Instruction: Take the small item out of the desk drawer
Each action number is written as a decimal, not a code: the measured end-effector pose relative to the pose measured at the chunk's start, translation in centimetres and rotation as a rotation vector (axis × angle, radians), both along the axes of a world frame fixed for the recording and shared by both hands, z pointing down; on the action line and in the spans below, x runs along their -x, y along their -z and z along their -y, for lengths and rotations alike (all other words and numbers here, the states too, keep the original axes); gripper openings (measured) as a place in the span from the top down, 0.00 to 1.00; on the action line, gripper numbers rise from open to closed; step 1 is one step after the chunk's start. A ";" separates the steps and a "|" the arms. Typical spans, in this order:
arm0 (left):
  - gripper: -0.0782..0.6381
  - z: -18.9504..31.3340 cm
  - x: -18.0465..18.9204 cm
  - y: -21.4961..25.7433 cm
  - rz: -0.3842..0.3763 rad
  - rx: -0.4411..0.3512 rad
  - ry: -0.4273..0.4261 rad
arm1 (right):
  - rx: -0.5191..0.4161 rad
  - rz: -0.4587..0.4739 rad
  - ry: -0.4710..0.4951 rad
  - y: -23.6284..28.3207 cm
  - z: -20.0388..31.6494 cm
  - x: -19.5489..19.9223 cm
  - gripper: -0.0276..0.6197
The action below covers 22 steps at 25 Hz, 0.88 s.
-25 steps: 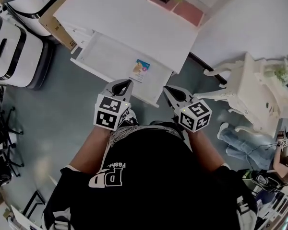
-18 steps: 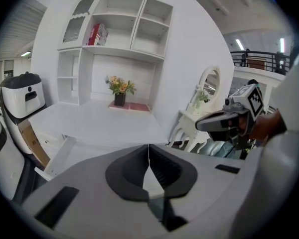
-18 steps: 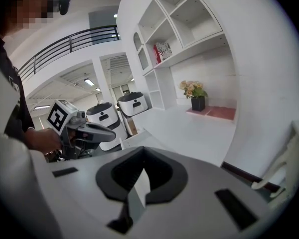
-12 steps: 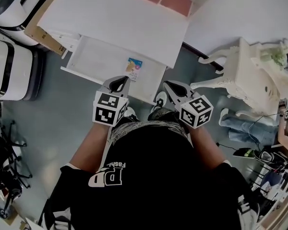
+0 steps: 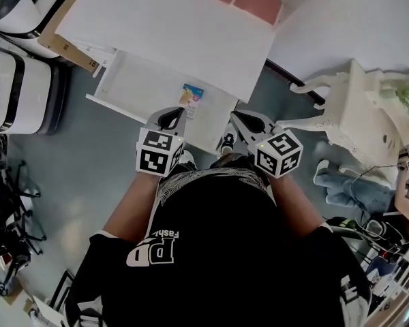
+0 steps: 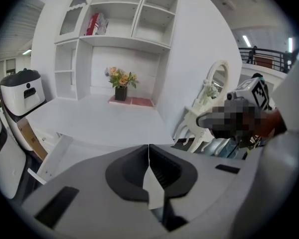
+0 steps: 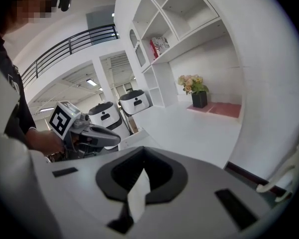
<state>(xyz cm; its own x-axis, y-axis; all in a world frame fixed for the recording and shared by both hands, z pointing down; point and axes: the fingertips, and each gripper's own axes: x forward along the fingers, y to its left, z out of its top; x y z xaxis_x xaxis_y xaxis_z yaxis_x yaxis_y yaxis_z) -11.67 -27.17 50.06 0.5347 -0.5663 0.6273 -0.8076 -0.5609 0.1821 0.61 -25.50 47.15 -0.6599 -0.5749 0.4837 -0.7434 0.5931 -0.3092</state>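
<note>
White drawer (image 5: 146, 80) open, small item (image 5: 192, 95) inside (near desk (image 5: 170, 33) edge)

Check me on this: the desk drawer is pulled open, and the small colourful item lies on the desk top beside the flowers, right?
Not quite. The drawer is pulled open, but the small colourful item lies inside it, not on the desk top beside the flowers. The head view shows this.
</note>
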 end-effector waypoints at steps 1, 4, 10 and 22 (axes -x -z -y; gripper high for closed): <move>0.87 0.4 -0.1 -0.4 0.007 0.006 0.008 | 0.005 0.003 0.010 -0.1 0.4 -0.1 0.94; 0.87 1.5 -0.4 -2.1 0.036 0.035 0.029 | 0.024 0.007 0.032 -0.9 1.2 -0.5 0.94; 0.87 3.1 -1.2 -7.5 0.124 0.107 0.043 | 0.077 0.030 0.071 -3.2 1.5 -0.9 0.94; 0.85 7.7 -1.4 -15.0 0.243 0.163 0.042 | 0.126 0.056 0.040 -4.9 3.3 -4.4 0.94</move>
<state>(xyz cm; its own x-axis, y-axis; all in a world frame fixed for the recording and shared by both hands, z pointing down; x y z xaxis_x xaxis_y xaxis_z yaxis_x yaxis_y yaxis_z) -10.26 -34.90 65.02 0.3358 -0.4657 0.8187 -0.8604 -0.5055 0.0653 4.99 -28.83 52.01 -0.7087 -0.4851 0.5123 -0.6998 0.5755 -0.4232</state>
